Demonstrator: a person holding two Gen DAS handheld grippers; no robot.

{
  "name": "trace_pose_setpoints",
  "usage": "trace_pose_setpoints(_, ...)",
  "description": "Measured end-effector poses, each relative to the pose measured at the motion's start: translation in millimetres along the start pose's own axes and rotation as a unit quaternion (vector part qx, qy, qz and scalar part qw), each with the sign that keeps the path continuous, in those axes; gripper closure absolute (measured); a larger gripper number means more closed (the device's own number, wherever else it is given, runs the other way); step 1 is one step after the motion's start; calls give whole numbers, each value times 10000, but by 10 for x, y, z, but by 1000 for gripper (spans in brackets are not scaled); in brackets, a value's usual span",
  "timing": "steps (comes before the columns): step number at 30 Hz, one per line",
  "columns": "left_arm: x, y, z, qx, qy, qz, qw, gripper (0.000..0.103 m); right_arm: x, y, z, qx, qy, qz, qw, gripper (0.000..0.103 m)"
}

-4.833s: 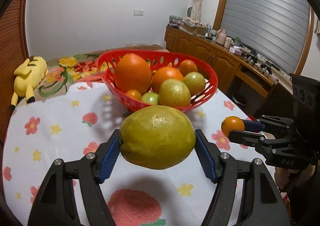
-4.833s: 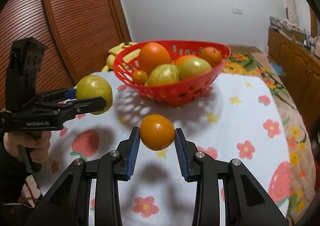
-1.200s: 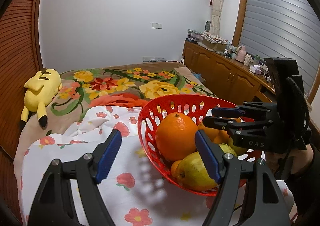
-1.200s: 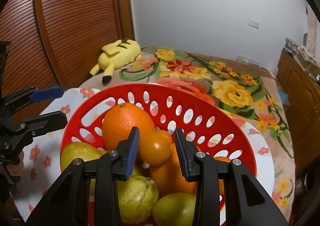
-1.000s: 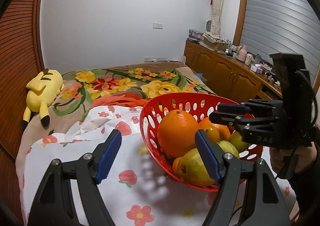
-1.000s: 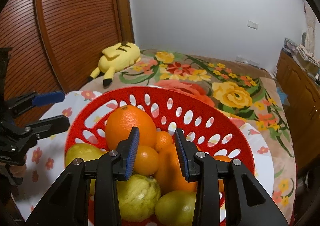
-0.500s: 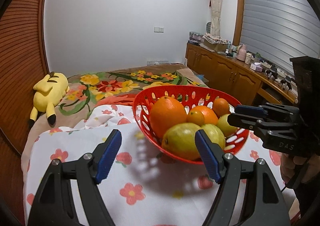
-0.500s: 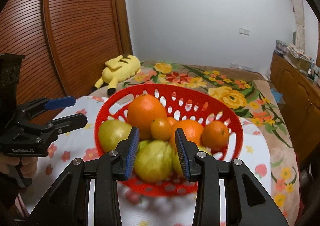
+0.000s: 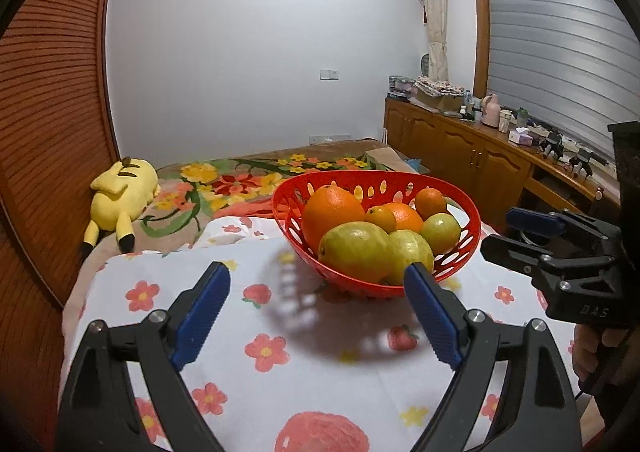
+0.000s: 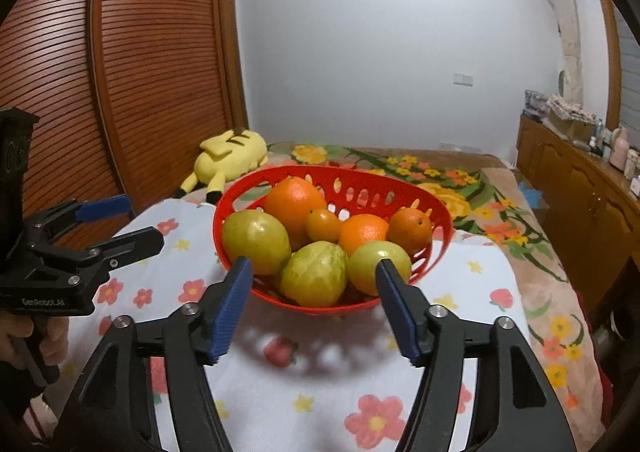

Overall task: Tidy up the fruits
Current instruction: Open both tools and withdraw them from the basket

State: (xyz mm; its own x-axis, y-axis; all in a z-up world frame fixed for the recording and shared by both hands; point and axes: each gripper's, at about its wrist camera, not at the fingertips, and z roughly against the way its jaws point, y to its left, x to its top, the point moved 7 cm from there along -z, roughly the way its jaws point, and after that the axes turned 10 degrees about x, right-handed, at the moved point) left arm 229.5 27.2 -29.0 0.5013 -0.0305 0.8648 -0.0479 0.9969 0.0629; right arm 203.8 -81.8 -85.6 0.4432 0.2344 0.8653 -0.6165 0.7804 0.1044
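Here both tongs, left (image 9: pixel 316 316) marked "GenRobot.AI" and right (image 10: pixel 312 308) marked "DAS", have just been spreading, empty, before the red perforated plastic basket (image 10: pixel 436 252).

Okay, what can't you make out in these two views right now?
- Basket bottom: both views, the piled fruit hides any below.
- Counter items: left view, too small to name.
- Table's near edge: both views, behind the left gripper and right gripper.
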Motion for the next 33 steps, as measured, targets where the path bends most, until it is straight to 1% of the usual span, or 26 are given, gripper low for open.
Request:
trace_pose_setpoints(3,-13,-2,96,-5,-45,55,10000,13,-7,26,94,-98,-127,-34,9999,26)
trace_pose_setpoints(5,-20,0,156,76,-78,60,9999,13,-12,41,153,-114,-186,-40,9998,21)
trace_pose_setpoints(8,-49,-5,215,248,-109,-9,9996,13,-18,57,236,-161,-283,-47,9995,18)
trace_pose_setpoints(11,-89,4,253,349,-75,27,9994,13,-24,84,328,-157,-397,-67,9991,16)
trace_pose_setpoints(18,-115,28,455,343,-186,153,9991,13,-22,149,511,-256,-601,-55,9978,14)
trace_pose_setpoints(26,-126,98,779,387,-341,299,9982,13,-72,223,748,-444,-791,-135,9958,14)
trace_pose_setpoints(33,-188,110,936,413,-359,317,9980,13,-108,313,864,-448,-889,-128,9950,14)
